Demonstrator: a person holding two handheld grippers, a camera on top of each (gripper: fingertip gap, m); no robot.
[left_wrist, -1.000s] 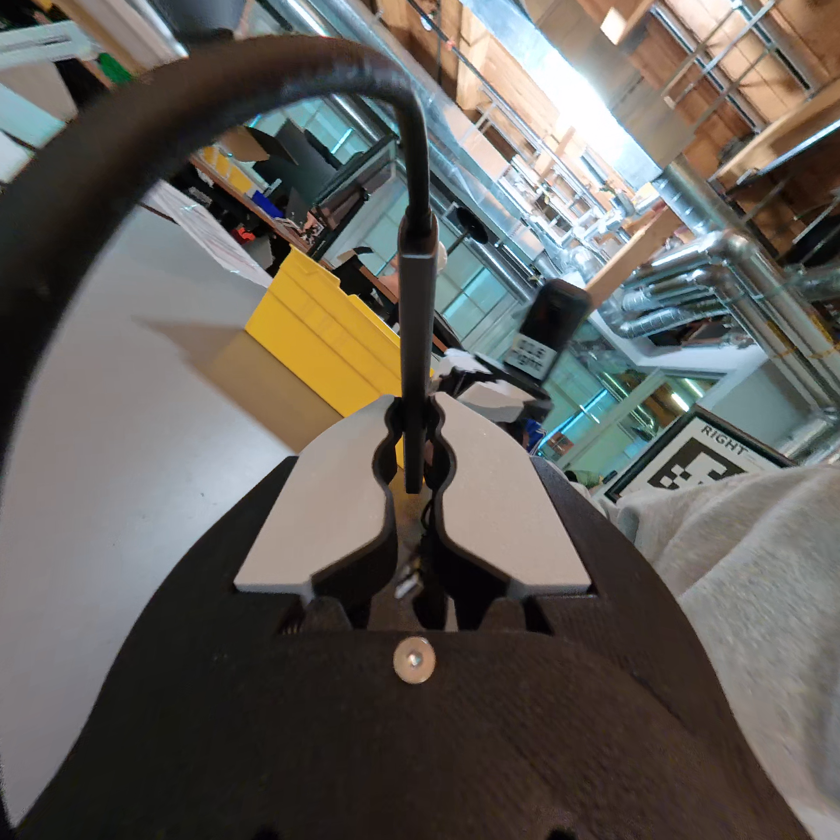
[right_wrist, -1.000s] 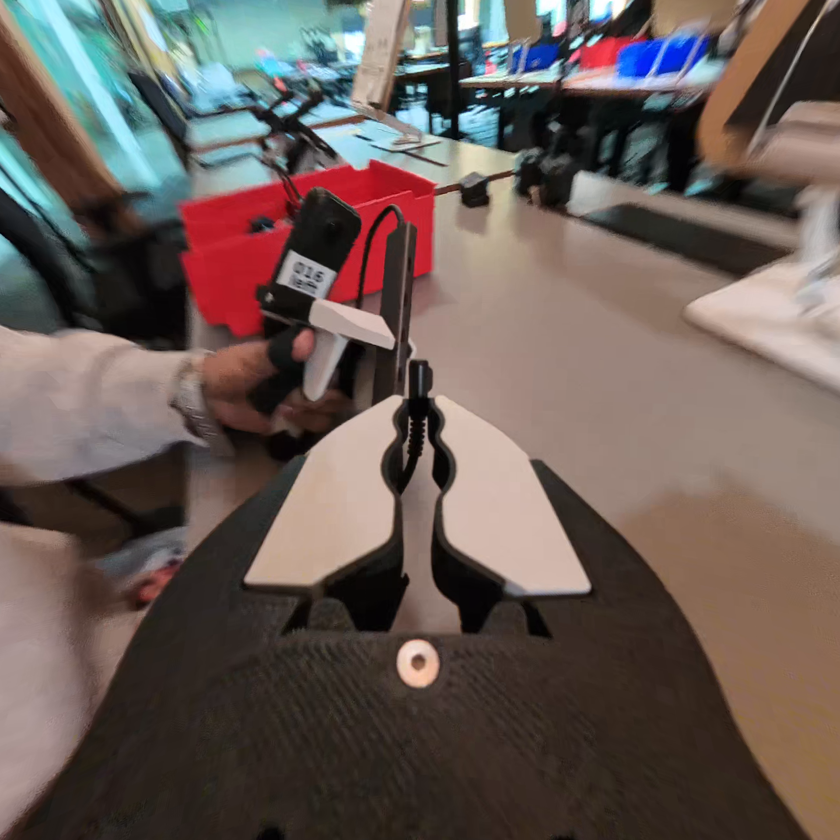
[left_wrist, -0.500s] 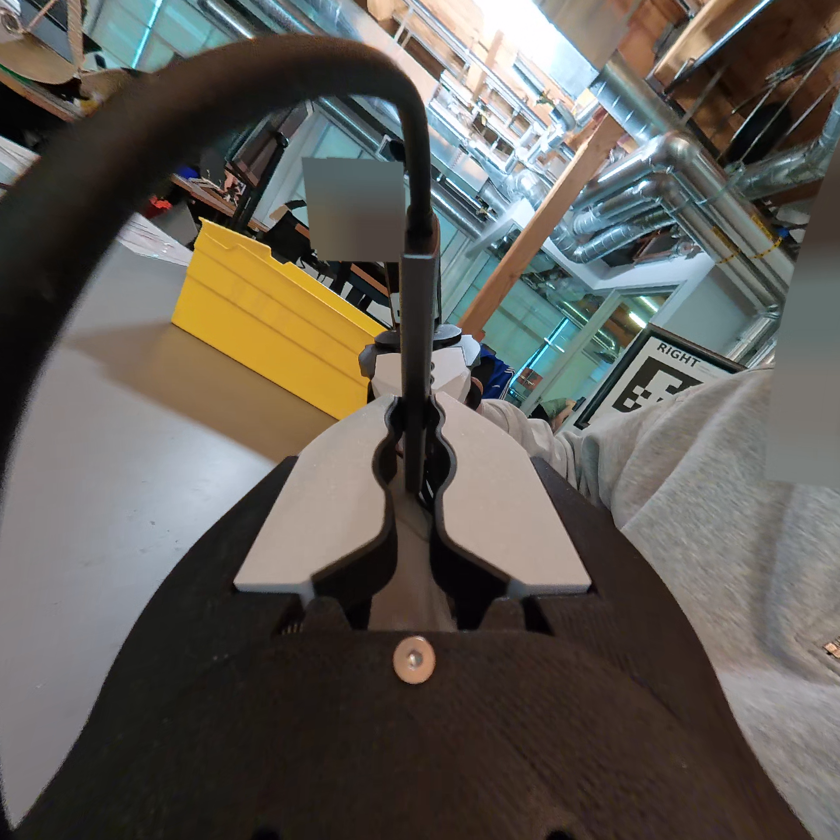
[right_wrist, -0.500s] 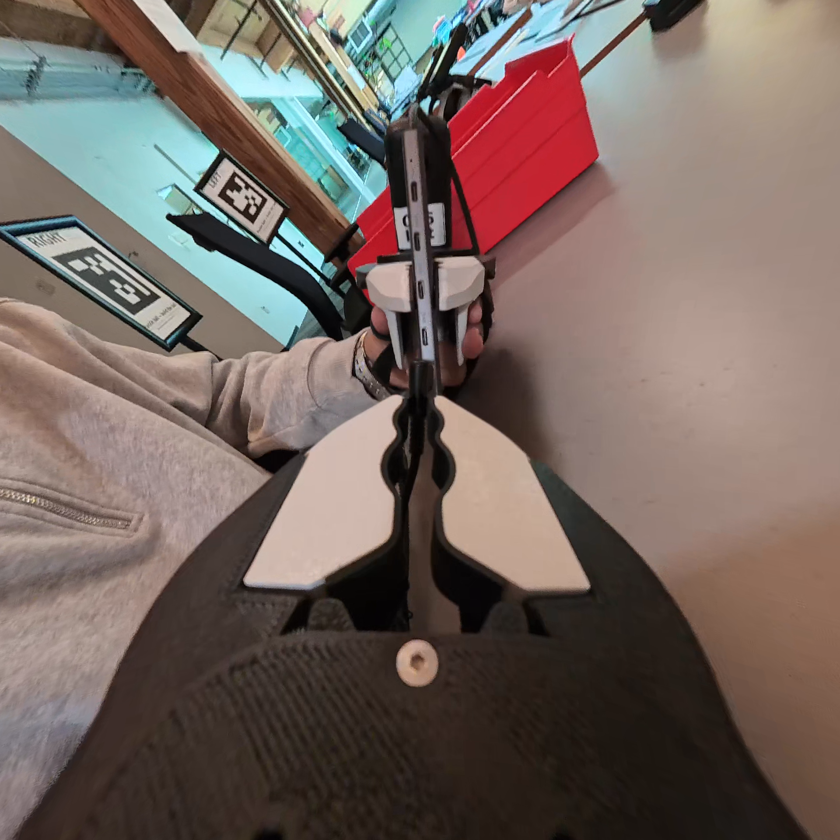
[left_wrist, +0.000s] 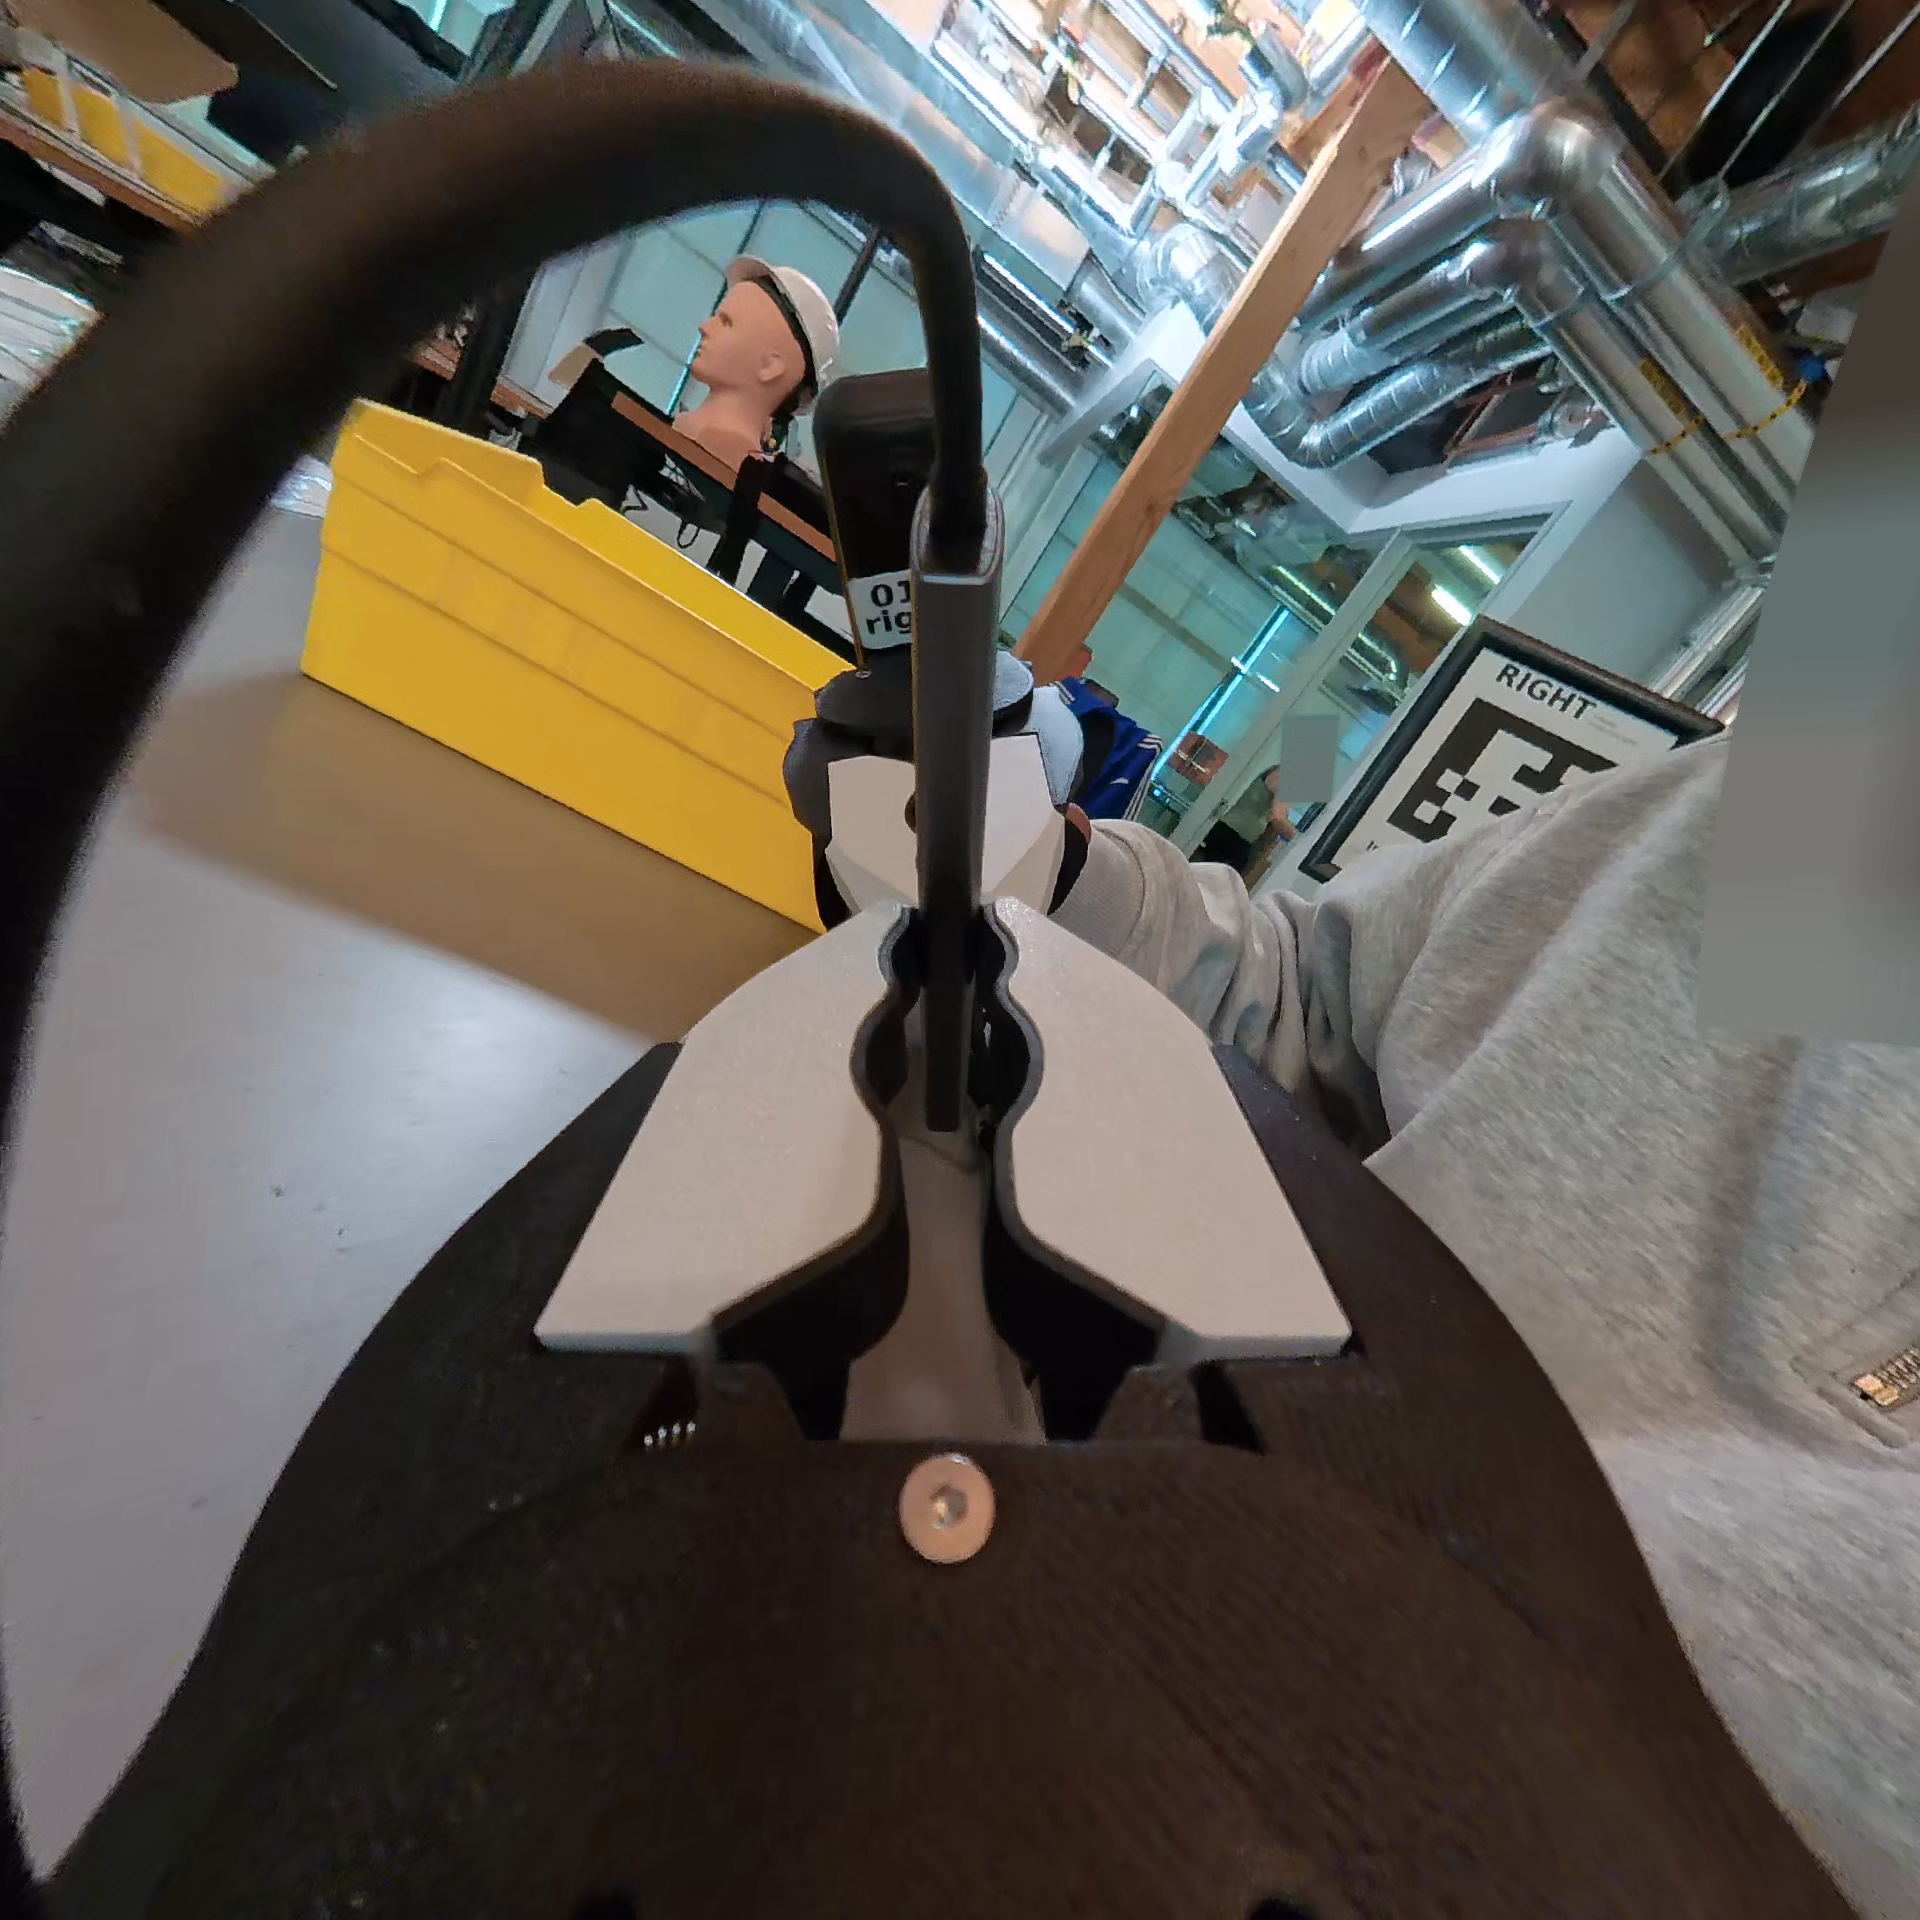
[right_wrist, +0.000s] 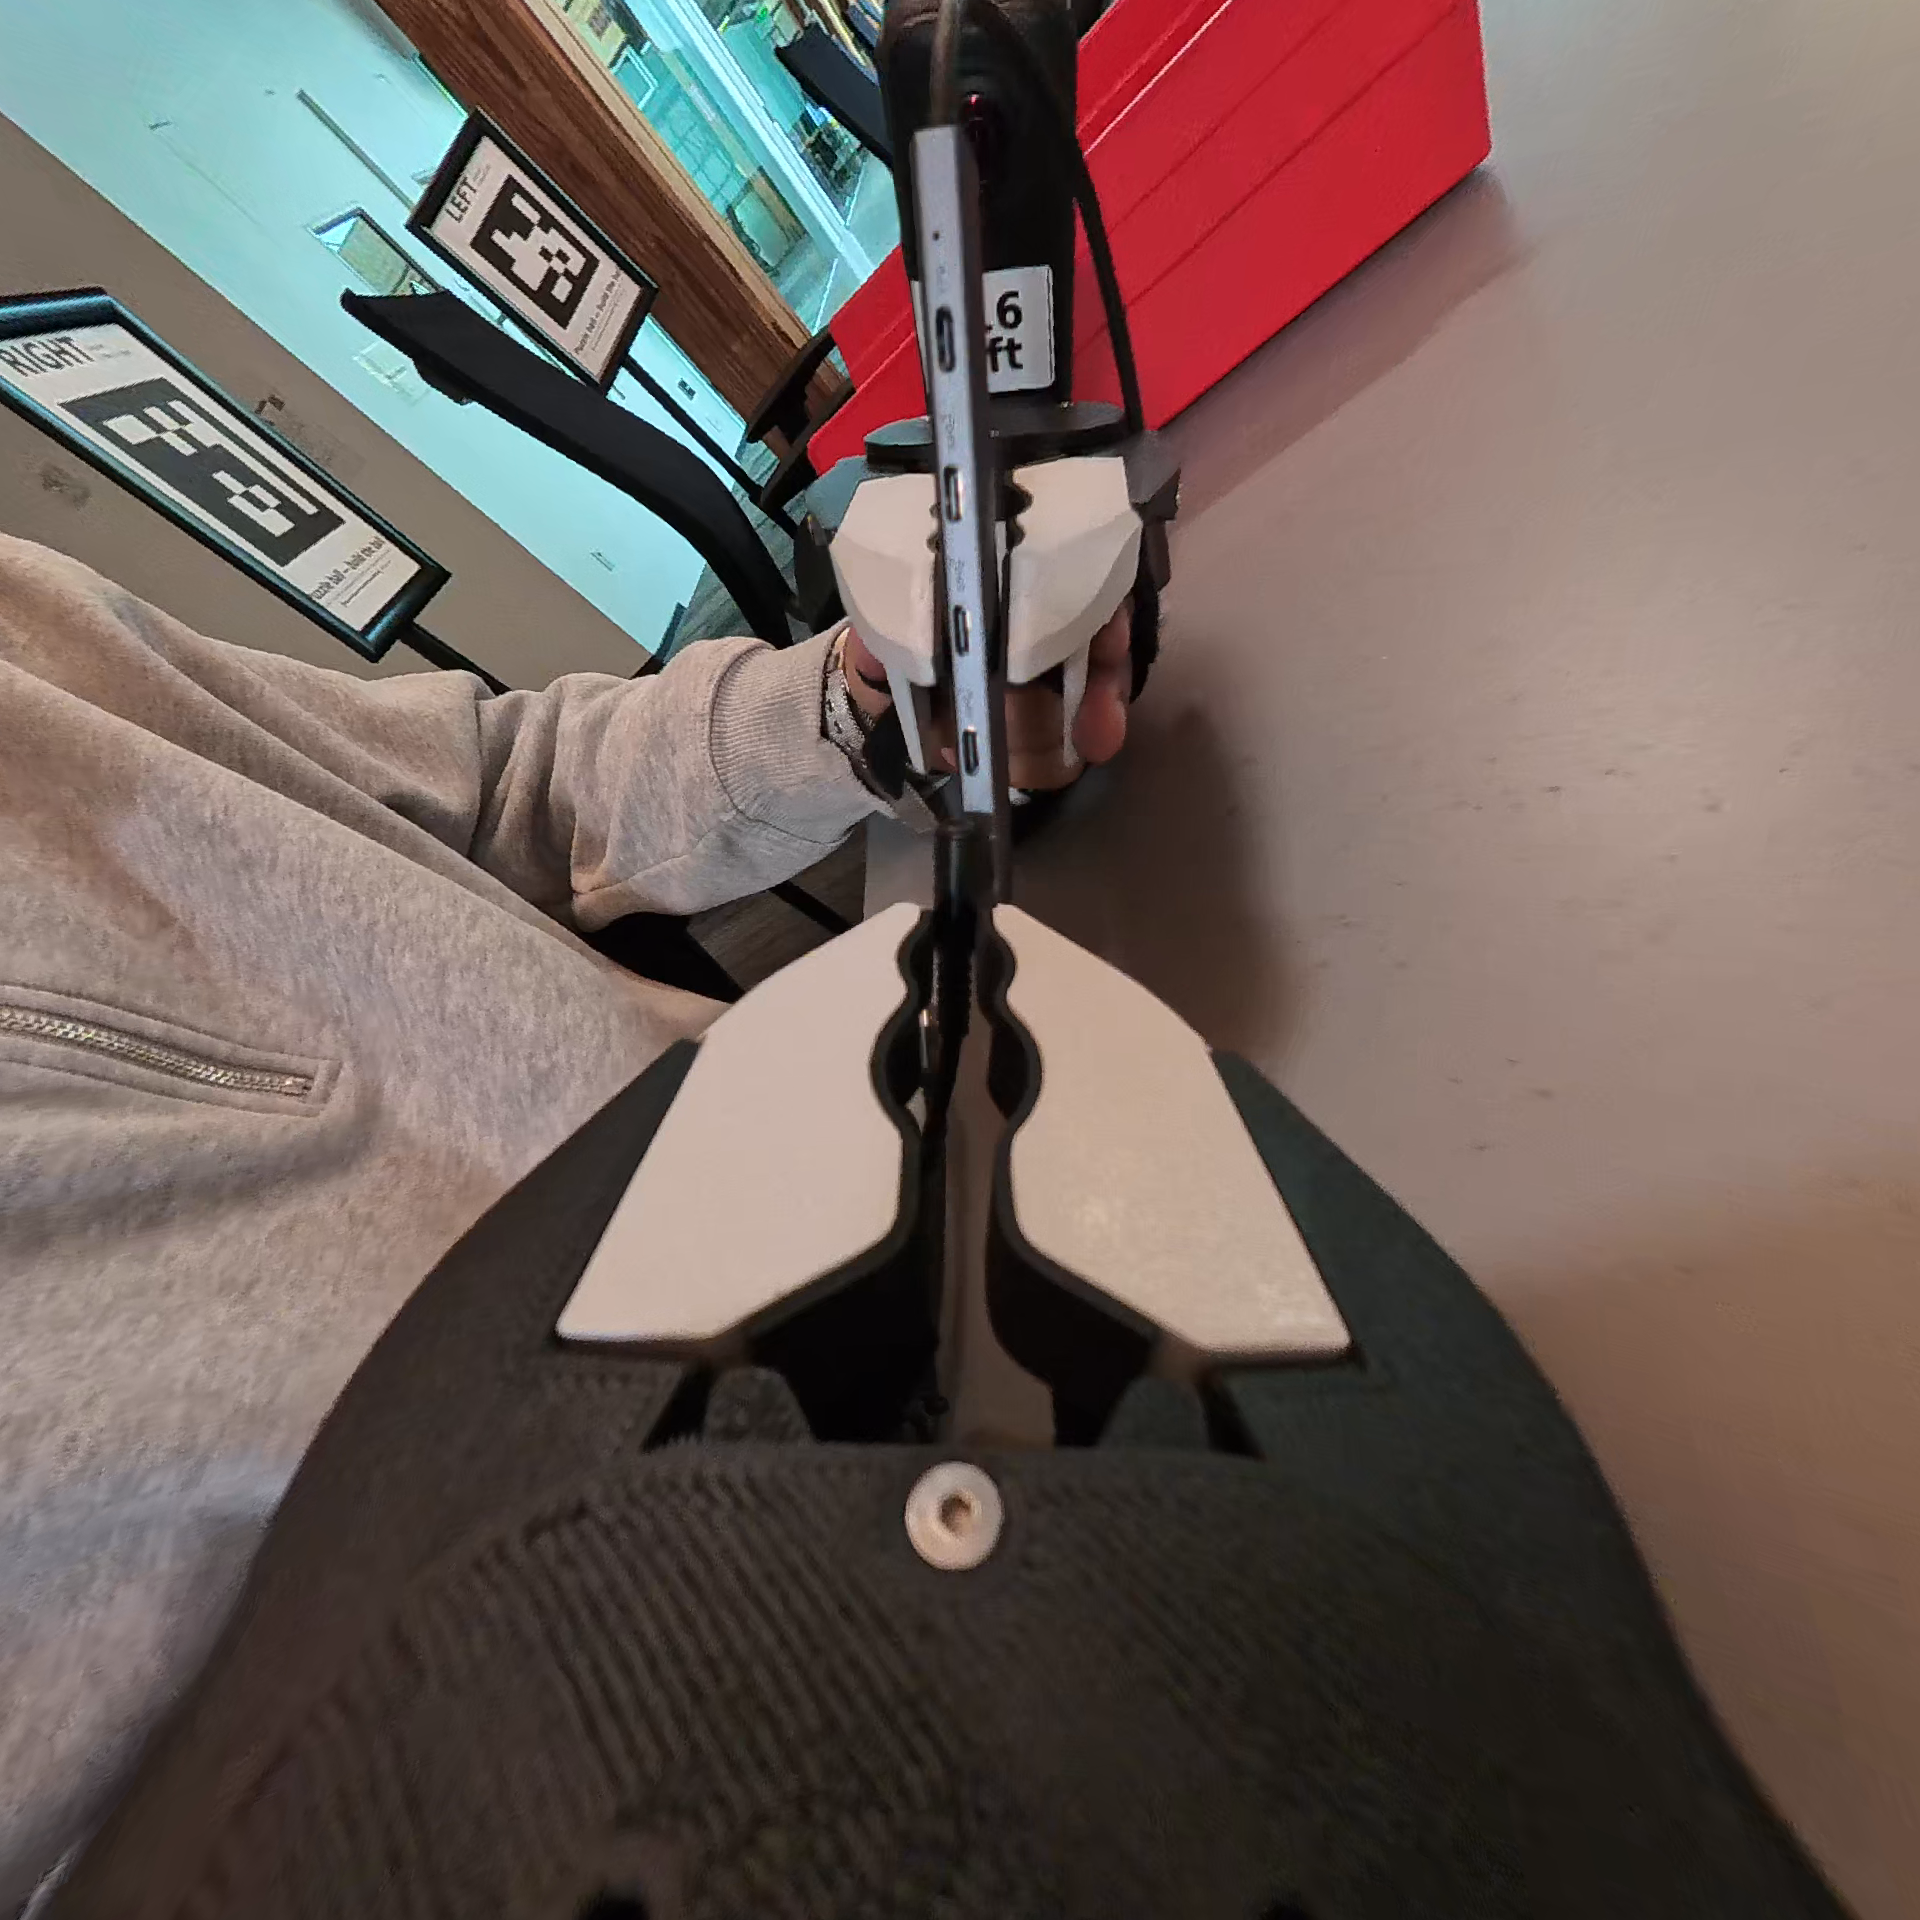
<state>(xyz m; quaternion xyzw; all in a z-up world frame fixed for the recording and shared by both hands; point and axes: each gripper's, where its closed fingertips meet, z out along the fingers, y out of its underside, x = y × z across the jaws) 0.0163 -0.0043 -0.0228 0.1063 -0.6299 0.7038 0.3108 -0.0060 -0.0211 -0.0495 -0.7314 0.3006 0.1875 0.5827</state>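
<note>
My left gripper (left_wrist: 943, 920) is shut on a slim grey multi-port hub (left_wrist: 948, 769), held upright on edge. The hub's thick black cable (left_wrist: 499, 135) arcs up and over to the left. My right gripper (right_wrist: 956, 920) is shut on a small black cable plug (right_wrist: 954, 868). The two grippers face each other. In the right wrist view the plug's tip sits at the near end of the hub (right_wrist: 961, 468), whose edge carries several ports. The left gripper's white fingers (right_wrist: 883, 582) clamp the hub's middle. The right gripper's white fingers (left_wrist: 868, 831) show just behind the hub.
A yellow bin (left_wrist: 540, 623) stands on the grey table (left_wrist: 260, 1039) behind the hub. A red bin (right_wrist: 1247, 208) stands on the table (right_wrist: 1558, 727) farther off. A person's grey sleeves (right_wrist: 312, 831) fill one side. Framed marker boards (right_wrist: 208, 457) stand beyond the table edge. The tips of one gripper are about 5 cm away from the tips of the other.
Both grippers have turned to face each other squarely and drawn closer. The plug has come up to the hub's near end. Both stay shut on what they hold.
</note>
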